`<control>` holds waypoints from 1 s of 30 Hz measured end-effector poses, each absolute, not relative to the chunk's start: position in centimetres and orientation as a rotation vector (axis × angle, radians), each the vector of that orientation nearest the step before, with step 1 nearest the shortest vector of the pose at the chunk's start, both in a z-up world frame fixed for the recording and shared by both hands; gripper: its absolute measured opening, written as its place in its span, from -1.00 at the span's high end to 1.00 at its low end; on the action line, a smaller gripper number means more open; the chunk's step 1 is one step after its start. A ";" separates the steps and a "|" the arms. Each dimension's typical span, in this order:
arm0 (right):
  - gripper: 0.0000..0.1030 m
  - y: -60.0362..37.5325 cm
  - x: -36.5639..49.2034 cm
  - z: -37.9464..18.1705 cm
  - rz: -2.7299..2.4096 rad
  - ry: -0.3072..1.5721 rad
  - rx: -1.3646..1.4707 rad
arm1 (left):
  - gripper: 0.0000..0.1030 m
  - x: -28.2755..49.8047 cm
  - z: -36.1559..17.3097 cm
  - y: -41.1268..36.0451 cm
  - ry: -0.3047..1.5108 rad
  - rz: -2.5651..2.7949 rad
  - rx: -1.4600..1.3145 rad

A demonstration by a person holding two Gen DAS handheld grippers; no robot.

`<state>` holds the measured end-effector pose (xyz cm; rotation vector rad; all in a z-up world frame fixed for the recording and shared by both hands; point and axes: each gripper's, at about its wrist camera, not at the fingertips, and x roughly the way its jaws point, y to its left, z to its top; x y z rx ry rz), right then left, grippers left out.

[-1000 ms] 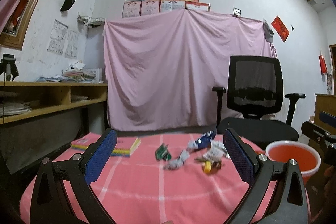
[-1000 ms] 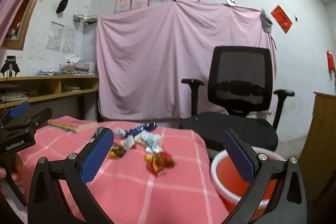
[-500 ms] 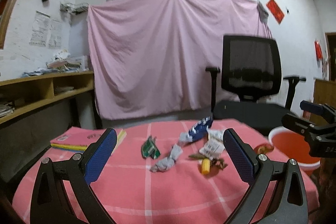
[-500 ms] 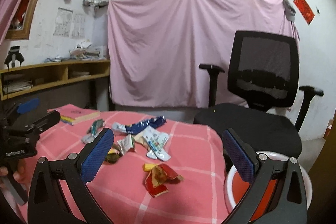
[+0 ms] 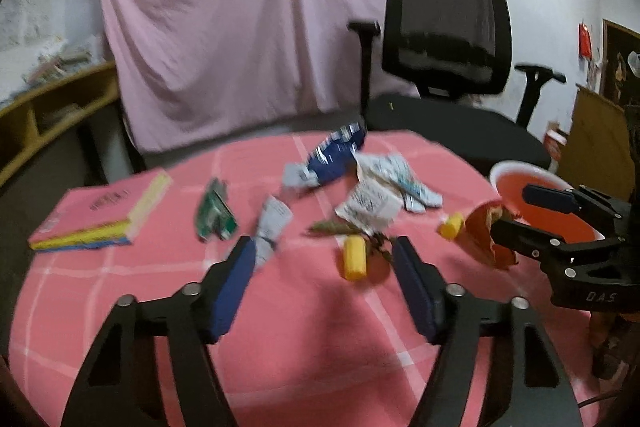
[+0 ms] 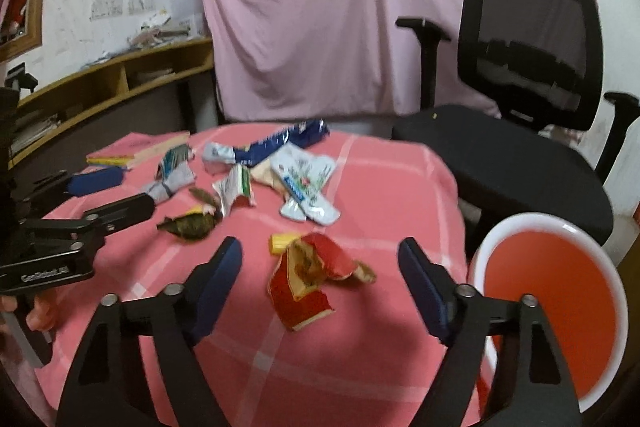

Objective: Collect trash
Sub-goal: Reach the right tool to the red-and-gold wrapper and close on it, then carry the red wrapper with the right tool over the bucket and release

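The right gripper (image 6: 320,267) is hovering with fingers wide apart and empty, framing the red wrapper (image 6: 310,277) on the pink surface (image 6: 380,355). It should descend straight, pinch the crumpled middle, then carry it to the red bin (image 6: 548,291) just beside. The left gripper (image 5: 324,279) is also spread and empty, near the yellow piece (image 5: 355,258).

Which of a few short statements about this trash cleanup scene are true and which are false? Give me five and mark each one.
1. Both grippers are open and hold nothing. True: the left gripper and the right gripper stand wide apart with no trash between them.
2. The red wrapper already lies in the bucket. False: it lies on the tablecloth, beside the bucket.
3. A book lies on the table. True.
4. The bucket stands at the left of the table. False: it is at the right edge.
5. The blue wrapper lies at the far side of the pile. True.
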<state>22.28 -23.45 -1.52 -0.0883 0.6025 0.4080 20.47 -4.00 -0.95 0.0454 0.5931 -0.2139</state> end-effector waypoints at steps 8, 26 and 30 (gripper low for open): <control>-0.12 -23.9 23.3 -2.4 0.440 0.671 -0.042 | 0.39 23.5 -2.2 -3.6 0.778 -0.267 -0.037; 0.28 -24.2 23.9 -3.2 0.520 0.716 0.010 | 0.78 22.9 -1.7 -3.3 0.799 -0.286 -0.111; 0.36 -24.3 23.4 -2.9 0.519 0.684 0.007 | 0.78 21.2 -1.2 -3.5 0.747 -0.271 -0.123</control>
